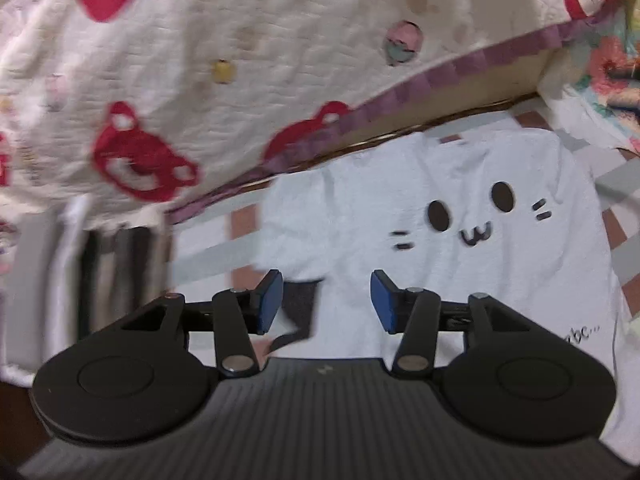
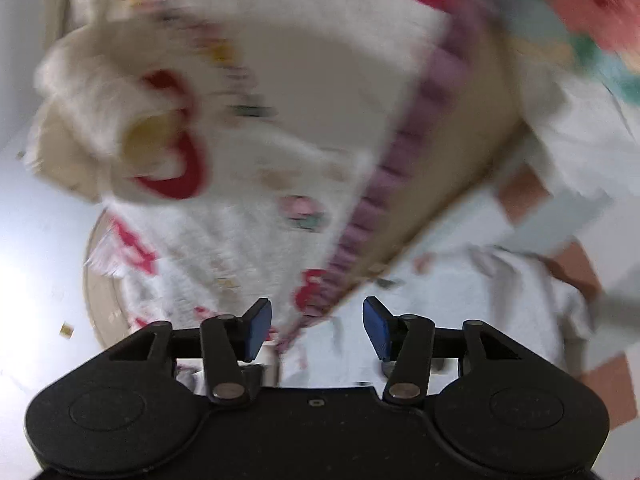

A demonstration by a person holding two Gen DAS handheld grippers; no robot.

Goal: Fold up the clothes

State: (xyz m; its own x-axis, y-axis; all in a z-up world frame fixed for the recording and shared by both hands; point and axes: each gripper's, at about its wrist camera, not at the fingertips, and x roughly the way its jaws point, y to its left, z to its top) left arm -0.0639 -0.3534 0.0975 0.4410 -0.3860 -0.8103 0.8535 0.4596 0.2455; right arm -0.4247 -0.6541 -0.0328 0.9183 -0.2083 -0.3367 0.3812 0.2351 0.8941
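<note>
The left gripper (image 1: pixel 326 300) sits nearest the lens, its blue pads spread wide with nothing between them; the right gripper (image 2: pixel 317 330) is likewise wide apart and empty. Ahead of and above both hangs the biggest thing in view, a white quilt (image 1: pixel 224 80) printed with red bears and edged in purple, draped over what may be a bed edge. Beyond the left gripper's pads and to their right, the white T-shirt (image 1: pixel 460 248) with a cat face lies spread face up on a checked pink-and-grey sheet (image 1: pixel 244 220); in the right wrist view its pale cloth (image 2: pixel 460 300) shows only as a blur ahead and right of the pads. How far folding has gone I cannot tell: the shirt looks fairly flat, its edges partly out of frame. My worry is the quilt hem hanging so close to the right gripper: a pinch there could catch quilt instead of shirt. Thin cotton may also bunch if only one layer is caught, or drag the loose sheet along.
</note>
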